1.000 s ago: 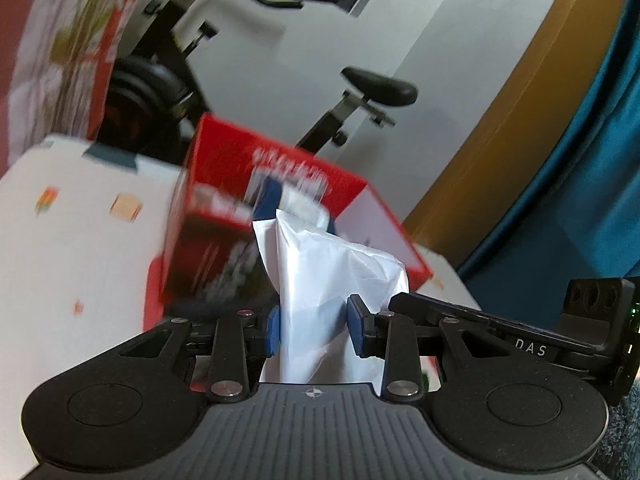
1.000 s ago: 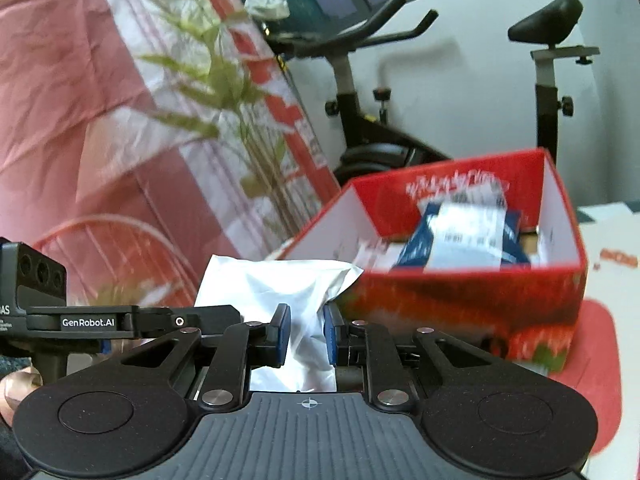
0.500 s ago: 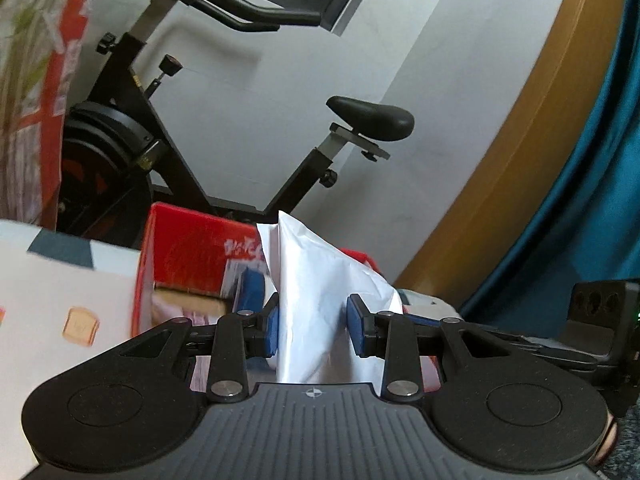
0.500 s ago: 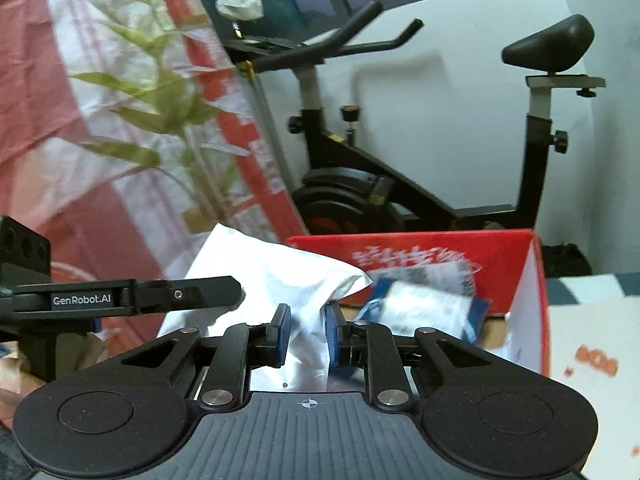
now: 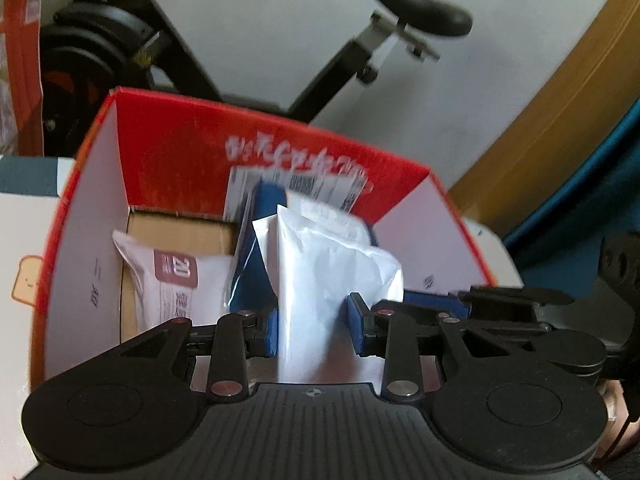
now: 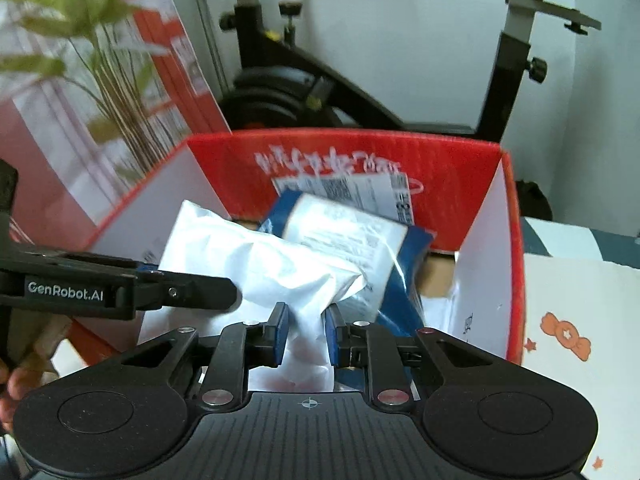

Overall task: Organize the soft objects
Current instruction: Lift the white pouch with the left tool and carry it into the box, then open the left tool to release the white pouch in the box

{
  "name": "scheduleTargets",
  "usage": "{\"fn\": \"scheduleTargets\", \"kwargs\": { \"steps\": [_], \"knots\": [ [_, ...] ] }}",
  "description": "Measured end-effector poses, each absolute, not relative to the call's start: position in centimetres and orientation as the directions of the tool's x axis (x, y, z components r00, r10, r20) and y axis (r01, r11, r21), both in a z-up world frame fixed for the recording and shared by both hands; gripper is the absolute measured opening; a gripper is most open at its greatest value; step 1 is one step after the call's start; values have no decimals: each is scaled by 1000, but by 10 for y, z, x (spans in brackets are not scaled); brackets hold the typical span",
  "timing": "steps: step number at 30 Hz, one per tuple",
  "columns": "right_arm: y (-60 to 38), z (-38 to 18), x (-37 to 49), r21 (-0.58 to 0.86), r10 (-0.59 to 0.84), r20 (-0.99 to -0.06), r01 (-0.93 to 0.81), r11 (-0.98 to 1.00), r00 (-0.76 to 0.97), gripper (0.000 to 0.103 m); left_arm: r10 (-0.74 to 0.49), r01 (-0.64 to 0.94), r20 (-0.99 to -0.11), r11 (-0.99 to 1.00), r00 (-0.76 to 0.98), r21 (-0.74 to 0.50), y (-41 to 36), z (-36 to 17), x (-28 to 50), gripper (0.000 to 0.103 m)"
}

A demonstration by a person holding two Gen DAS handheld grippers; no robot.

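Both grippers hold one soft white plastic pouch (image 5: 320,276) over an open red cardboard box (image 5: 172,148). My left gripper (image 5: 314,330) is shut on one end of the pouch. In the right wrist view my right gripper (image 6: 306,334) is shut on the other end of the white pouch (image 6: 264,256), above the red box (image 6: 352,160). Inside the box lie a blue pack with a white label (image 6: 348,232) and a white pack with a maroon label (image 5: 176,280). The left gripper's body (image 6: 120,292) shows at the left of the right wrist view.
The box stands on a white cloth with cartoon prints (image 6: 568,332). Behind it is a black exercise bike (image 5: 416,16) against a white wall. A red and white plant-print curtain (image 6: 92,92) hangs at the left, a blue curtain (image 5: 592,184) at the right.
Both grippers have carried the white pouch toward the red box and tilted downward. The box's inside, first seen from the side, now lies open right below the pouch.
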State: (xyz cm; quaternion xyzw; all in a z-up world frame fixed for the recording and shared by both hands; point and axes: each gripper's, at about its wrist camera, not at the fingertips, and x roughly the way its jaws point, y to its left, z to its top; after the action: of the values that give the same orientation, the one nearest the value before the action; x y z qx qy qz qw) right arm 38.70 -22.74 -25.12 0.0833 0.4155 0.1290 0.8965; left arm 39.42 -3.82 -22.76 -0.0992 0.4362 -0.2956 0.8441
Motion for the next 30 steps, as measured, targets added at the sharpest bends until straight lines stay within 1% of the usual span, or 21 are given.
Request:
{"fn": "scheduleTargets", "kwargs": {
  "steps": [5, 7, 11, 12, 13, 15, 17, 20, 22, 23, 24, 25, 26, 27, 28, 29, 30],
  "knots": [
    [-211, -257, 397, 162, 228, -805, -167, 973, 548, 18, -541, 412, -741, 827, 398, -382, -49, -241, 401, 36],
    [-206, -261, 400, 133, 206, -834, -175, 975, 511, 18, -526, 417, -759, 832, 384, -366, -51, -242, 402, 38],
    [-202, -263, 404, 107, 178, -861, -173, 979, 476, 20, -457, 460, -813, 846, 362, -271, -63, -245, 401, 43],
    [-202, -263, 404, 101, 169, -865, -166, 981, 473, 21, -446, 464, -818, 848, 364, -256, -64, -246, 400, 50],
    [-203, -263, 403, 96, 162, -867, -160, 982, 471, 23, -444, 463, -816, 850, 369, -253, -64, -245, 399, 59],
    [-205, -262, 402, 96, 156, -869, -151, 984, 470, 29, -431, 455, -815, 858, 387, -238, -63, -243, 399, 67],
    [-206, -260, 399, 90, 151, -863, -146, 985, 482, 30, -426, 449, -807, 864, 409, -228, -60, -240, 401, 67],
    [-206, -252, 393, 81, 140, -849, -137, 987, 509, 33, -424, 445, -795, 868, 435, -220, -55, -231, 397, 73],
    [-205, -244, 386, 83, 146, -835, -140, 987, 530, 45, -409, 444, -789, 874, 457, -196, -53, -224, 392, 82],
    [-205, -240, 382, 83, 148, -824, -142, 986, 546, 49, -401, 444, -785, 877, 472, -181, -52, -220, 389, 83],
    [-203, -237, 377, 80, 149, -813, -146, 986, 563, 57, -395, 443, -779, 880, 487, -169, -51, -218, 387, 85],
    [-202, -234, 372, 68, 140, -807, -146, 987, 574, 61, -388, 441, -772, 884, 503, -157, -50, -213, 383, 88],
    [-201, -231, 368, 58, 135, -798, -148, 987, 588, 62, -383, 440, -765, 886, 517, -146, -48, -209, 380, 91],
    [-201, -228, 362, 55, 137, -784, -153, 987, 605, 66, -378, 441, -757, 888, 533, -133, -48, -205, 377, 97],
    [-201, -225, 356, 56, 141, -772, -155, 986, 620, 73, -371, 445, -750, 888, 547, -115, -47, -201, 372, 100],
    [-202, -222, 351, 59, 144, -757, -153, 987, 637, 77, -362, 449, -744, 888, 562, -93, -46, -196, 367, 100],
    [-203, -218, 345, 65, 149, -739, -150, 987, 657, 83, -355, 452, -735, 889, 578, -74, -44, -191, 362, 100]
  ]
}}
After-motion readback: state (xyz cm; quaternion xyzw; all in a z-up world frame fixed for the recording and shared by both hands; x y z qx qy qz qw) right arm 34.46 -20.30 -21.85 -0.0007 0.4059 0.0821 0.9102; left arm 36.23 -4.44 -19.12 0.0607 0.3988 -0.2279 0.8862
